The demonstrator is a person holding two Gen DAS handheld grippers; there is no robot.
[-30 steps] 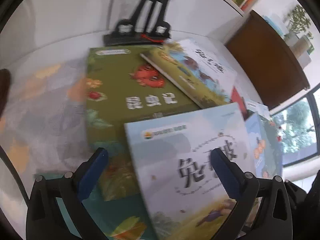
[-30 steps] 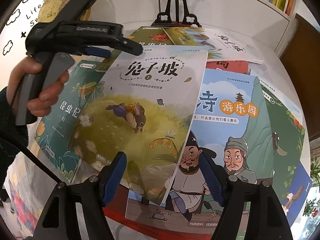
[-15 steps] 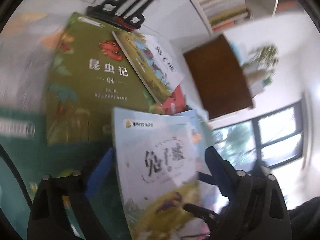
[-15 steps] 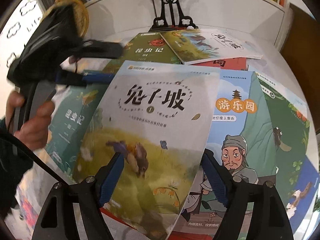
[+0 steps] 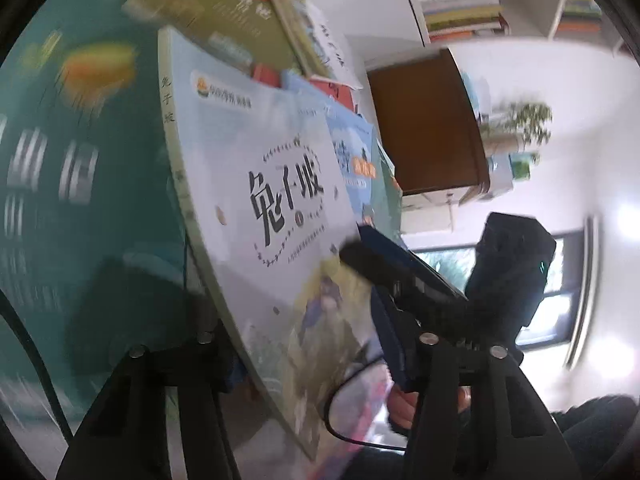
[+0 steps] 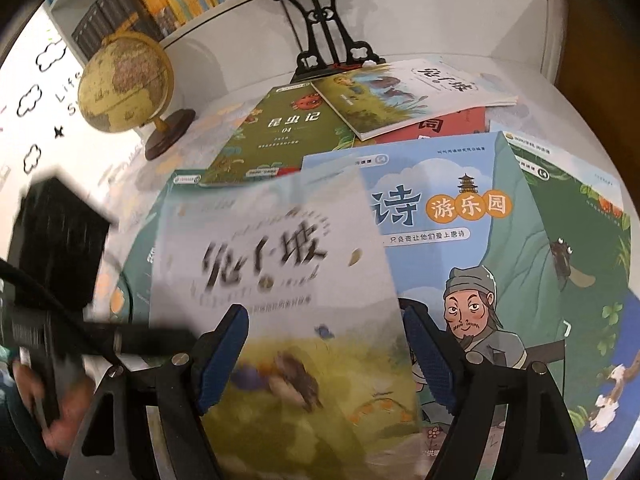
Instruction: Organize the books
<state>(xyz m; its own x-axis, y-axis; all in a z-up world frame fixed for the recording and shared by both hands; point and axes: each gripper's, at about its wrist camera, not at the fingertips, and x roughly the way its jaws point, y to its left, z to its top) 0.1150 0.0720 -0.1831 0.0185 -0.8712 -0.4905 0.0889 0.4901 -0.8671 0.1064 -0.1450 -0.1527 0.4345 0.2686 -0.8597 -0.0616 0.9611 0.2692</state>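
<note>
L gripper (image 5: 304, 344) had just been closing, jaws now narrow on the rabbit book (image 5: 256, 200), spine running 11-to-5. R gripper (image 6: 324, 356) gaped wide above its cover, 12 o'clock.

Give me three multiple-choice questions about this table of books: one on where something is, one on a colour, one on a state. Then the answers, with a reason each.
1. In the right wrist view, where is the globe relative to the black stand?
A left of it
B right of it
C on top of it

2. The cover of the book marked 04 is mainly:
A red
B white
C green

3. The pale rabbit book is:
A lying flat under a pile
B raised at a tilt
C upright on a shelf

Answers:
1 A, the globe's base sits left of the stand's feet.
2 C, olive green surrounds its title.
3 B, the left wrist view shows its spine and cover slanting above the other books.
</note>
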